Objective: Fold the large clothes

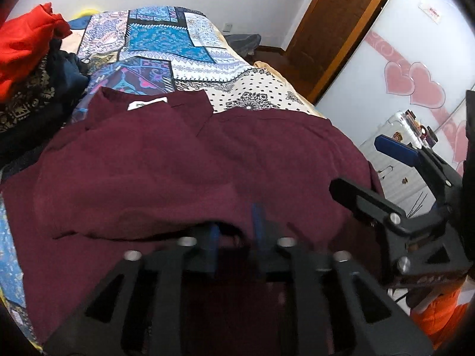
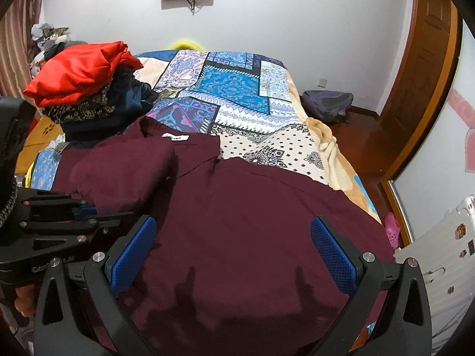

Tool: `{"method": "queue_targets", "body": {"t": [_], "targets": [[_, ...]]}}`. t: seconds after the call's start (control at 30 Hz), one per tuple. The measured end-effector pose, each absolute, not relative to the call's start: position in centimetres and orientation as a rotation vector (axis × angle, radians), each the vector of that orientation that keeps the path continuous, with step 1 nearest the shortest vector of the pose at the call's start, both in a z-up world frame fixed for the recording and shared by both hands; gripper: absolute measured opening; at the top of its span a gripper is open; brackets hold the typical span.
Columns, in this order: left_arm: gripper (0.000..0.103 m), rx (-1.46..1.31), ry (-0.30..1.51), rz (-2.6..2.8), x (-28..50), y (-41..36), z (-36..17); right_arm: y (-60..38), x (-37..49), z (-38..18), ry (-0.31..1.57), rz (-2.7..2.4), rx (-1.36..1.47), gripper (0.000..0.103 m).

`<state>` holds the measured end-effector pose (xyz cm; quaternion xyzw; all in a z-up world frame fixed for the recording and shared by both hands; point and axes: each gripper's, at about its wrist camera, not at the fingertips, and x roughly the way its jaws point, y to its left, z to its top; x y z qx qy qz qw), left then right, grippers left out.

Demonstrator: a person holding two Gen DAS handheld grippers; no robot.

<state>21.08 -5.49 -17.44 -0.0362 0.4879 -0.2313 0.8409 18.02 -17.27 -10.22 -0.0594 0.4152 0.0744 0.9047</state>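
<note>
My left claw (image 1: 234, 231) pinches the maroon shirt's (image 1: 184, 160) near hem to fold it — my right claw (image 2: 233, 252) hovers released.

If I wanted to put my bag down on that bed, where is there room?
The quilt is bare beyond the maroon shirt, from its collar up to the far wall, and right to the beige blanket edge. The far left is crowded by the clothes pile. The near end is all shirt.

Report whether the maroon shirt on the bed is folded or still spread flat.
Partly folded. The large maroon fabric shirt has its left side doubled over the body; the rest lies spread on the patterned patchwork bedspread, white neck label exposed.
</note>
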Motion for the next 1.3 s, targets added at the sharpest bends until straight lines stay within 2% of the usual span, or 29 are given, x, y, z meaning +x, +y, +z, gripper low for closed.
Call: {"method": "queue_targets", "body": {"t": [0.23, 0.43, 0.73, 1.1, 1.13, 1.23, 1.3], "targets": [[0.063, -0.065, 0.896, -0.373, 19.8, -1.1, -13.7, -16.0, 18.6, -8.7, 0.845, 0.224, -0.158, 0.103], [0.071, -0.099, 0.803, -0.223, 19.3, 5.5, -11.6, -12.5, 19.8, -6.5, 0.792, 0.301, -0.230, 0.103], [0.072, -0.099, 0.800, 0.025, 17.9, 15.1, -13.4, -3.5, 21.4, -7.5, 0.822, 0.499, -0.412, 0.103], [0.072, -0.156, 0.881, 0.098, 16.2, 19.4, -18.0, 6.1, 23.2, -15.5, 1.031, 0.649, -0.676, 0.100], [0.072, -0.154, 0.883, 0.101, 16.1, 19.6, -18.2, 6.5, 23.3, -16.3, 1.047, 0.647, -0.706, 0.097], [0.072, -0.147, 0.885, 0.109, 15.9, 19.9, -18.6, 7.2, 23.7, -18.5, 1.099, 0.632, -0.772, 0.078], [0.072, -0.150, 0.883, 0.110, 15.8, 19.9, -18.7, 7.1, 24.0, -19.2, 1.120, 0.634, -0.762, 0.077]]}}
